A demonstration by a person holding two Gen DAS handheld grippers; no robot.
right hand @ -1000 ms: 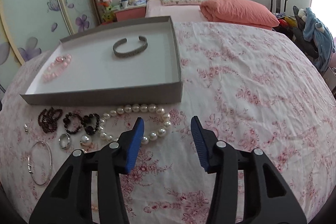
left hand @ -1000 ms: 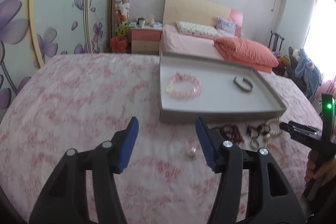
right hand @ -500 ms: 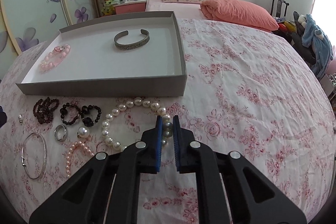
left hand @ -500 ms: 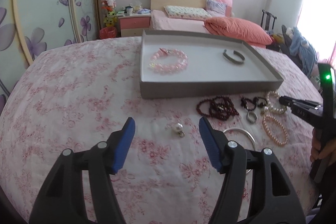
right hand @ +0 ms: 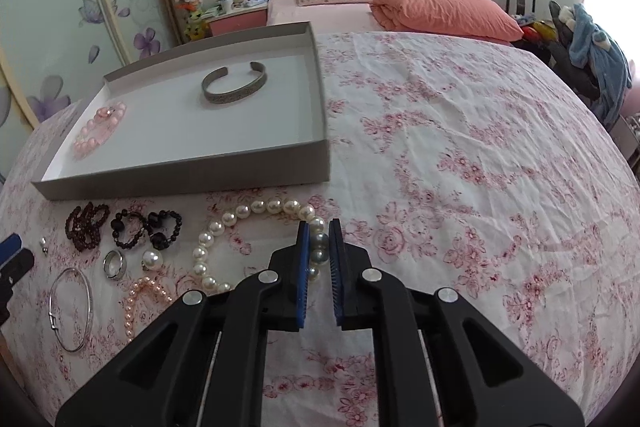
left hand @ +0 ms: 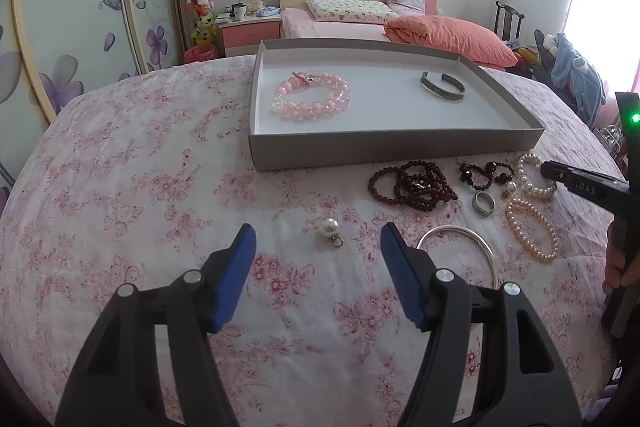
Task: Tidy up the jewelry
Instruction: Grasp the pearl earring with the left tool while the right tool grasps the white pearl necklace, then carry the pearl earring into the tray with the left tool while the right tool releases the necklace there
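Right gripper (right hand: 319, 245) fingers pinch the pearl necklace (right hand: 256, 207) at frame centre; its near beads are hidden behind them. Left gripper (left hand: 316, 247) fingers spread wide, pearl pendant (left hand: 330, 228) between the tips.

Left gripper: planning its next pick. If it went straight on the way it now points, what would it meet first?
Probably the loose pearl pendant, lying on the floral bedspread just ahead of the open left gripper. Beyond it stands the gray tray; depth is uncertain.
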